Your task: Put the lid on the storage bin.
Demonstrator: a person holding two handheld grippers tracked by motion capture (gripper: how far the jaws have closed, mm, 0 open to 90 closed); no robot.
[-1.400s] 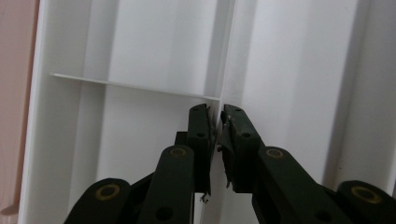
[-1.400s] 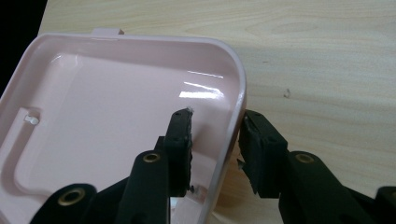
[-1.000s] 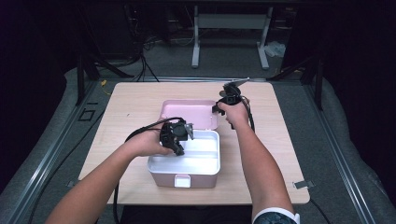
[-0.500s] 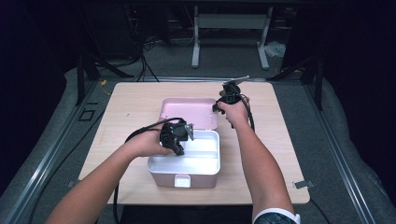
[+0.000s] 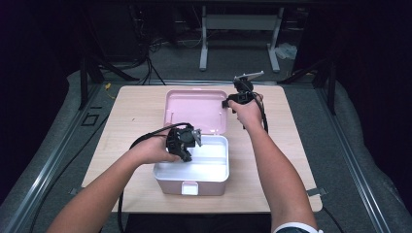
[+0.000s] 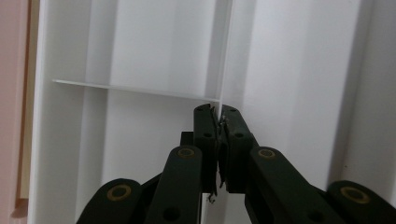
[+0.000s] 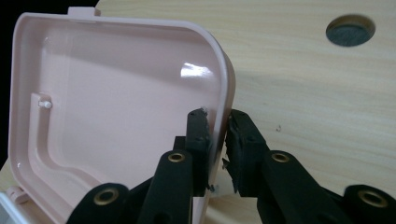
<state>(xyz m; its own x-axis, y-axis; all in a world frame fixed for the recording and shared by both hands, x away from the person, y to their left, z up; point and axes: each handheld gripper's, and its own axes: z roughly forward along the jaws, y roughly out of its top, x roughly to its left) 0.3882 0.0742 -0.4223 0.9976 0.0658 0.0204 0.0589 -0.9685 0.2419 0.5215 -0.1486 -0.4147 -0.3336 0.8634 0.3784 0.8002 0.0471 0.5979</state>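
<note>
Clamping pink lid (image 7: 116, 116) rim, right tongs (image 7: 217, 140); left tongs (image 6: 218, 140) on white divider (image 6: 224, 56).

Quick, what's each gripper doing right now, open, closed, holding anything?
Left gripper: closed on the white divider inside the box.
Right gripper: jaws have just been closing, now closed on the rim of the pink lid.

It looked like a lab or recording studio: a wooden table (image 5: 136, 116) stood on grey padding (image 5: 350, 136), dark surroundings, cables (image 5: 145, 53) at eleven o'clock.
</note>
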